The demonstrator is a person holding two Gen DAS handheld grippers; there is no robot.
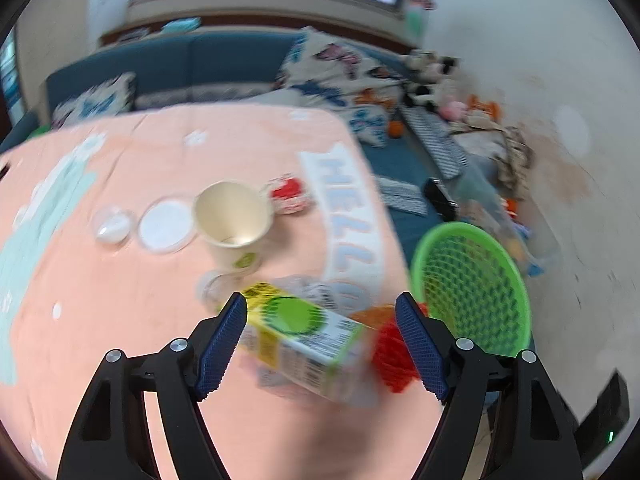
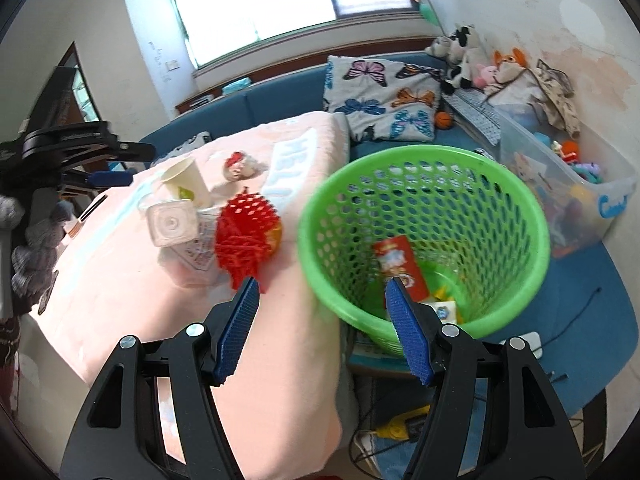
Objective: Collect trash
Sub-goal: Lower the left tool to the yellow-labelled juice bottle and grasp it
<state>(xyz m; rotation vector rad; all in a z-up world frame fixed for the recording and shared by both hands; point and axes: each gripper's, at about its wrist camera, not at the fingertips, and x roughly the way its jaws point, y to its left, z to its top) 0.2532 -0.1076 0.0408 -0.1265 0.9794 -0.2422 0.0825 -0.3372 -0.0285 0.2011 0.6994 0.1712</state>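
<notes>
A green-and-yellow drink carton (image 1: 304, 340) lies blurred between my left gripper's (image 1: 320, 300) spread fingers, and a gap shows on its right side. The right wrist view shows that carton (image 2: 172, 224) resting on clear plastic wrap (image 2: 196, 256) on the pink tablecloth (image 2: 120, 292). Beside it are a red mesh net (image 2: 244, 236), a paper cup (image 2: 186, 184) and a red-and-white wrapper (image 2: 240, 166). My right gripper (image 2: 320, 285) is open and empty, hovering at the table's edge above the green basket's (image 2: 424, 156) near rim. A red packet (image 2: 400, 268) lies inside the basket.
Two clear lids (image 1: 166, 224) sit left of the cup (image 1: 232, 220). The basket (image 1: 472, 280) stands just off the table's right edge. Behind are a blue sofa (image 2: 272, 100), a butterfly cushion (image 2: 384, 96), plush toys (image 2: 464, 56) and a clear toy bin (image 2: 560, 184). Cables (image 2: 400, 424) lie on the floor.
</notes>
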